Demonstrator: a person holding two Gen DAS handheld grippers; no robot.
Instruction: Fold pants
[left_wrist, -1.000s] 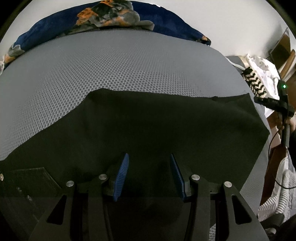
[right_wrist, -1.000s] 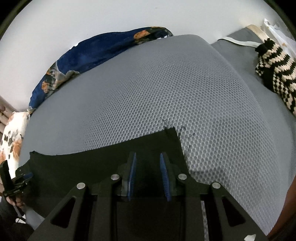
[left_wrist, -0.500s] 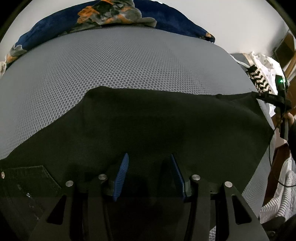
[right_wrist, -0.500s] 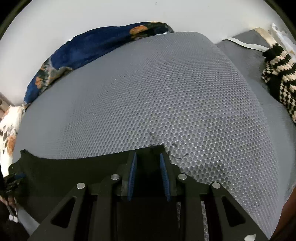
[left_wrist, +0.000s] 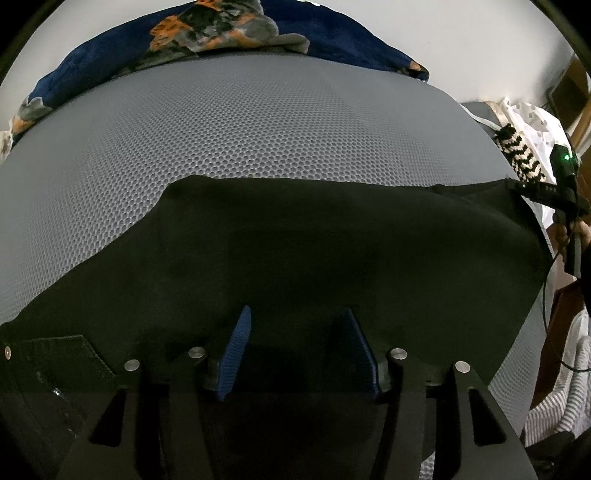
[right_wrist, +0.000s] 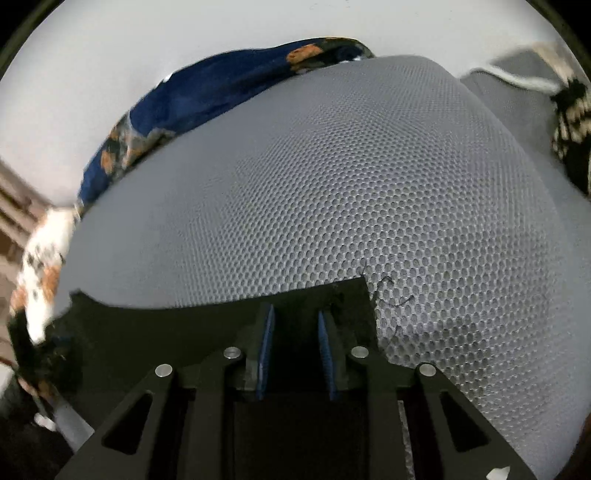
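The black pants (left_wrist: 332, 251) lie spread on the grey mesh mattress (left_wrist: 258, 122), covering its near part. Their far edge runs straight from left to right, and beyond it the mesh is bare up to the blue floral blanket (left_wrist: 221, 33) at the wall. On the right the cloth reaches the mattress side, near a striped knit item (left_wrist: 517, 151).

The left gripper (left_wrist: 295, 332) is over the cloth with its fingers wide apart, holding nothing. The right gripper (right_wrist: 295, 325) has its fingers narrowly apart around the frayed far corner; whether they pinch it cannot be told.

Compared with one second ago, the far edge lies further toward the blanket, and the right view is now blurred at its sides.
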